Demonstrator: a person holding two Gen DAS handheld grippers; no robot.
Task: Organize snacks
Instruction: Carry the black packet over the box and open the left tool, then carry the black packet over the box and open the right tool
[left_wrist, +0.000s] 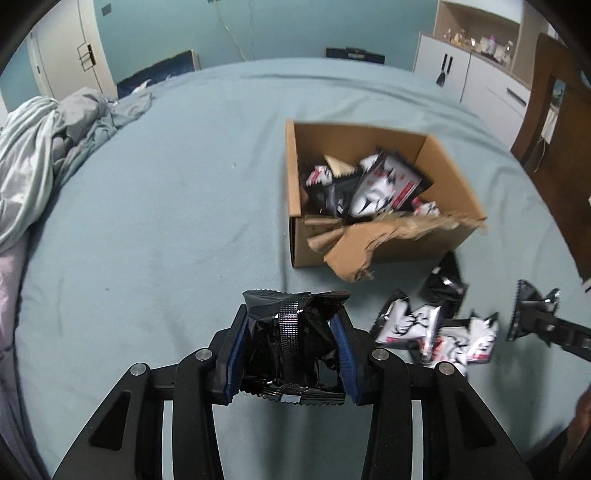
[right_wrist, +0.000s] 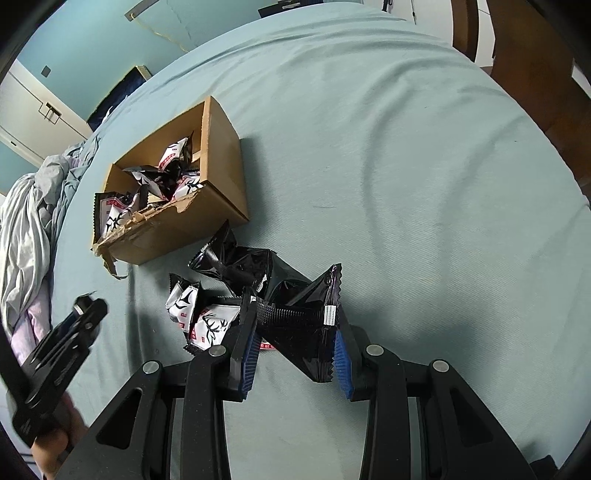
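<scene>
Left wrist view, items listed from left to right.

Bedding (left_wrist: 48, 147): crumpled heap at the left edge of the bed (left_wrist: 166, 184); no part in the task.

Left gripper (left_wrist: 291, 325): jaws partly closed on a black snack packet (left_wrist: 291, 339), pads pressing its two sides so that the foil buckles. Packet's long axis runs along the fingers, one crimped end pointing ahead.

Cardboard box (left_wrist: 373, 243): ahead and to the right of the left gripper, well apart, open top, near wall torn. Several packets already inside. Long side runs left to right in this view.

Loose packets (left_wrist: 436, 332): small cluster on the sheet, in front of the box's near wall and between the two grippers.

Right gripper (left_wrist: 532, 314): far right, closed on a second black packet (right_wrist: 295, 325). In the right wrist view the pads hold this packet by its sides, its long axis lying across the jaws; the box lies ahead and to the left.

Judgement: both loads appear bound for the box. The left gripper looks the nearer of the two, so its move forward and rightward over the torn wall seems the shorter path.
</scene>
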